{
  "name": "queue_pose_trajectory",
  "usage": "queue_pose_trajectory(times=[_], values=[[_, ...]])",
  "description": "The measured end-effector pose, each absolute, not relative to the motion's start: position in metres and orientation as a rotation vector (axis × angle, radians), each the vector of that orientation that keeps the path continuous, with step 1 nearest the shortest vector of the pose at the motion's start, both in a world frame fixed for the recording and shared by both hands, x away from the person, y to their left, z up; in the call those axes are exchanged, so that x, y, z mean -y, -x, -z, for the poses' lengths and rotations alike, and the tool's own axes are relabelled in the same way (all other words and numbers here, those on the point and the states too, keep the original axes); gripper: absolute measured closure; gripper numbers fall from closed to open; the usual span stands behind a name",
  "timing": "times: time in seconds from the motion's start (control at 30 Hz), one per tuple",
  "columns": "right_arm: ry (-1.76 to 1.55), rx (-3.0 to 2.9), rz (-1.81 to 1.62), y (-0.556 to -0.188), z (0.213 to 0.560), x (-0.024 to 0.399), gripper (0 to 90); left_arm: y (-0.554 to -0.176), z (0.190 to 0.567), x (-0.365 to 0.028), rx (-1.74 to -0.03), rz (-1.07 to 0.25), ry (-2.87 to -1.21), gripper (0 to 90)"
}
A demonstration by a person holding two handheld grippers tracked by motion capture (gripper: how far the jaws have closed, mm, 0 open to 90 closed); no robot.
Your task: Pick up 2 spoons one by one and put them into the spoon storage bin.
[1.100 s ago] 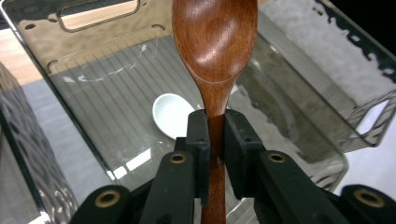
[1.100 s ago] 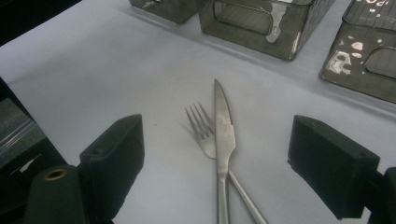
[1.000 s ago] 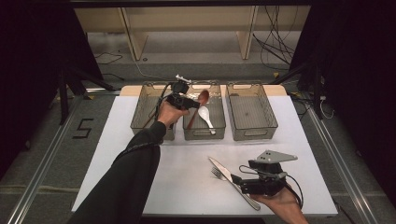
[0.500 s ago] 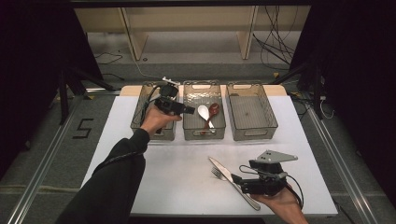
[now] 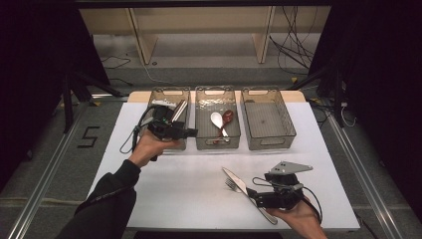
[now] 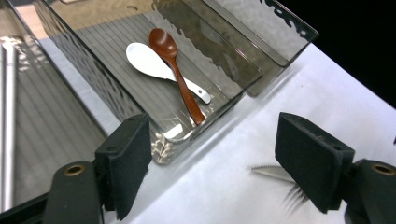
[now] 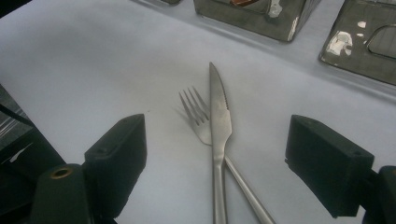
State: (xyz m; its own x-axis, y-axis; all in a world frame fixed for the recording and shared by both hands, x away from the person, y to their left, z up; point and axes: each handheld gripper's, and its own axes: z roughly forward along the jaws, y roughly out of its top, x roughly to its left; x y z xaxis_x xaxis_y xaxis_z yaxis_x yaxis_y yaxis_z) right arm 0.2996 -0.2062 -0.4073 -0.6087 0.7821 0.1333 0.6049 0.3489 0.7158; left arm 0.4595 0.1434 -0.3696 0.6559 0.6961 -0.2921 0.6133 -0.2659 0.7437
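Two pieces, knife (image 7: 219,135) crossed over fork (image 7: 198,116), lie on white table (image 5: 174,194) dead ahead of right gripper (image 7: 219,154), handles toward it; jaws spread, empty. Left gripper (image 6: 224,158) farther off by middle bin (image 5: 217,142), jaws just opened, holding nothing.

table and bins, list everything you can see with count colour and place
table: 1, white top, centre of the high view
bins: 3, clear grey, in a row at the far edge
wooden spoon: 1, brown, middle bin, lying across the white spoon
white spoon: 1, white, middle bin
knife: 1, silver, on the table, lying over the fork
fork: 1, silver, on the table
left gripper: 1, black, by the left bin, jaws just opened, nothing between them
right gripper: 1, black, near the knife, open
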Motion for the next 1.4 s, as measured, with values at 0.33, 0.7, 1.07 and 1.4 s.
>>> queue_pose_trajectory(times=[0.33,0.7,1.07,1.4], values=[[-1.267,-2.448,-1.016,-0.302,0.417,0.203,24.7,-0.429,0.378,-0.165,-1.021,-0.142,-1.995,21.9],[-1.273,-2.505,-0.945,-0.303,0.422,0.199,26.6,-0.391,0.388,-0.182,-0.979,-0.132,-1.985,19.3],[-1.28,-2.559,-0.87,-0.307,0.428,0.195,28.2,-0.368,0.397,-0.187,-0.953,-0.135,-1.989,17.9],[-1.297,-2.581,-0.824,-0.31,0.432,0.195,28.3,-0.355,0.401,-0.189,-0.916,-0.165,-2.011,16.7]])
